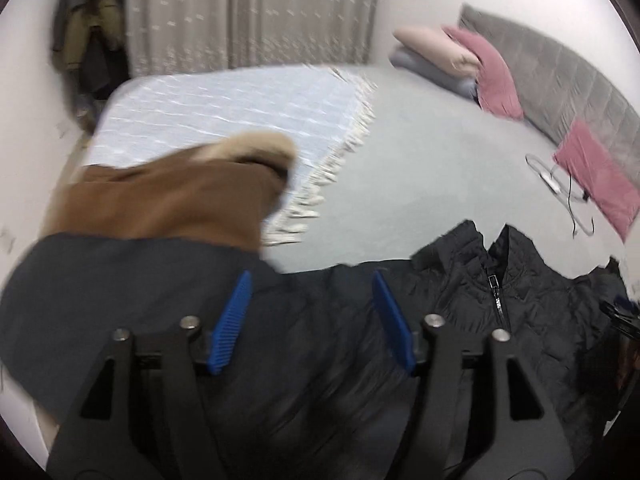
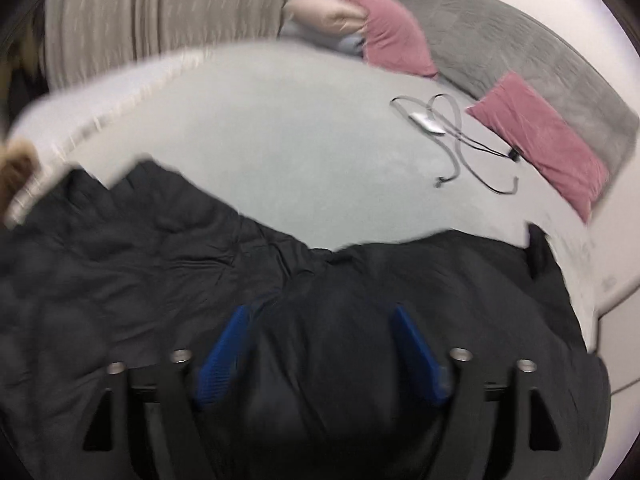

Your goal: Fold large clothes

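A black quilted jacket (image 1: 500,276) lies spread on the grey bed, collar and zip toward the headboard. In the left wrist view my left gripper (image 1: 312,284) hovers open over the jacket's left side, blue pads apart with nothing pinched between them. A brown coat with a fur-trimmed hood (image 1: 176,196) lies just past the jacket on the left. In the right wrist view the same black jacket (image 2: 160,264) fills the lower picture, and my right gripper (image 2: 320,316) stands open above its right part, jaws wide and free of the cloth. Both views are blurred.
A light blue fringed blanket (image 1: 224,108) covers the bed's far left. Pink cushions (image 2: 544,140) and a grey headboard (image 2: 520,44) line the right side. Grey cables with a small white device (image 2: 430,122) lie on the bed (image 2: 280,140). Curtains (image 1: 256,12) hang behind; clothes (image 1: 88,28) hang at left.
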Demonstrator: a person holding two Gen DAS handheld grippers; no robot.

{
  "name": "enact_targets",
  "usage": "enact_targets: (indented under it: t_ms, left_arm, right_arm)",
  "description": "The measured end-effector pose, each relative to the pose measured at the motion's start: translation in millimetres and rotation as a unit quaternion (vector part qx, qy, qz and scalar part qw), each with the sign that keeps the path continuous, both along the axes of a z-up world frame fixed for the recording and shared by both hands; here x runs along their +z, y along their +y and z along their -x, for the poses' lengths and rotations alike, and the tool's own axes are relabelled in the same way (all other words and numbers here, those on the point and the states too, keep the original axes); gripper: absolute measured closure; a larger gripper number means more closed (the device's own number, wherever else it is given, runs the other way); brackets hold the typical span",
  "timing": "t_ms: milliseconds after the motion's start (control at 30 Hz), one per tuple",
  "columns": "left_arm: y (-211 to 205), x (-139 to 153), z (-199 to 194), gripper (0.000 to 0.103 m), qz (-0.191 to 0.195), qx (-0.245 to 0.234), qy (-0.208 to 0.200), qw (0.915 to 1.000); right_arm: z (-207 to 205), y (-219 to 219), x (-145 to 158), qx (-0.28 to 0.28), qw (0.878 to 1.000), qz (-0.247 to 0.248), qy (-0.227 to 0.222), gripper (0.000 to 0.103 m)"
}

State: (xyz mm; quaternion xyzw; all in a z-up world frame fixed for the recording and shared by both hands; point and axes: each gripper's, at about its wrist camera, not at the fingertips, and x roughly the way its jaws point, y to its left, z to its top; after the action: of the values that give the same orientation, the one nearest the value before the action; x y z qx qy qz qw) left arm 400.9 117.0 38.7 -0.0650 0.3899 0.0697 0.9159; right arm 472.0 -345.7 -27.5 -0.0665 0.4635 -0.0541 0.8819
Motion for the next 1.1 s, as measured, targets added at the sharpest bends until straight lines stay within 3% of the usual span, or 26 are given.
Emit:
enact_targets:
  t_ms: [133,267,333,400,500,567,667,733,800,833,900,933,1000,1100]
  left_arm:
    - [82.5,18.2,57.9,0.033,-0.026,0.098,-0.002,0.9949]
    - [186.3,9.5,109.1,0.029,0.027,0.205,0.002,0.9784]
    - [217.9,-5.2,111.0,0.029,0.067,0.218,0.016,0.9734]
    - [242.3,-22.9,106.3,0.029,0.093,0.233,0.033,0.9675]
    - [258.1,-42.7,104.9,0.029,0.111,0.253,0.041,0.9602]
    - [261.8,-51.4,112.2,0.029,0.140,0.271,0.030,0.9519]
    - [255.4,-54.4,124.4,0.029,0.154,0.276,0.011,0.9487]
    - [242.7,-48.5,126.2,0.029,0.146,0.252,0.004,0.9566]
    - [230.5,-38.1,127.9,0.029,0.130,0.234,-0.010,0.9634]
    - [223.5,-31.9,126.3,0.029,0.124,0.224,-0.015,0.9665]
    - [206.2,-17.1,125.3,0.029,0.114,0.207,-0.027,0.9713]
    - [198.0,-11.9,123.6,0.029,0.110,0.200,-0.032,0.9731]
    - [175.6,-3.1,125.9,0.029,0.105,0.170,-0.035,0.9792]
    - [136.2,-1.3,118.7,0.029,0.090,0.113,-0.029,0.9892]
  right_arm:
    - [58.4,-67.9,30.7,-0.054,0.994,-0.098,-0.013,0.020]
    - [109.0,-163.4,40.7,-0.155,0.975,-0.158,-0.025,0.020]
    - [135.6,-208.1,36.2,-0.213,0.956,-0.200,-0.032,0.020]
    - [161.9,-246.4,28.2,-0.264,0.930,-0.253,-0.044,0.020]
    - [182.2,-274.0,19.3,-0.288,0.898,-0.328,-0.064,0.021]
    - [193.9,-281.2,21.5,-0.317,0.878,-0.350,-0.084,0.025]
    - [225.2,-283.1,29.4,-0.367,0.853,-0.347,-0.131,0.024]
    - [231.0,-283.1,22.7,-0.367,0.852,-0.351,-0.129,0.025]
    - [227.7,-283.3,18.7,-0.367,0.859,-0.335,-0.124,0.028]
    - [224.9,-285.9,21.1,-0.368,0.861,-0.329,-0.125,0.034]
    - [213.5,-291.2,27.4,-0.369,0.866,-0.315,-0.121,0.069]
    - [210.2,-295.1,27.7,-0.375,0.866,-0.308,-0.118,0.100]
    - [200.6,-302.3,30.4,-0.374,0.867,-0.305,-0.123,0.100]
    - [208.8,-296.7,59.2,-0.355,0.883,-0.255,-0.169,0.101]
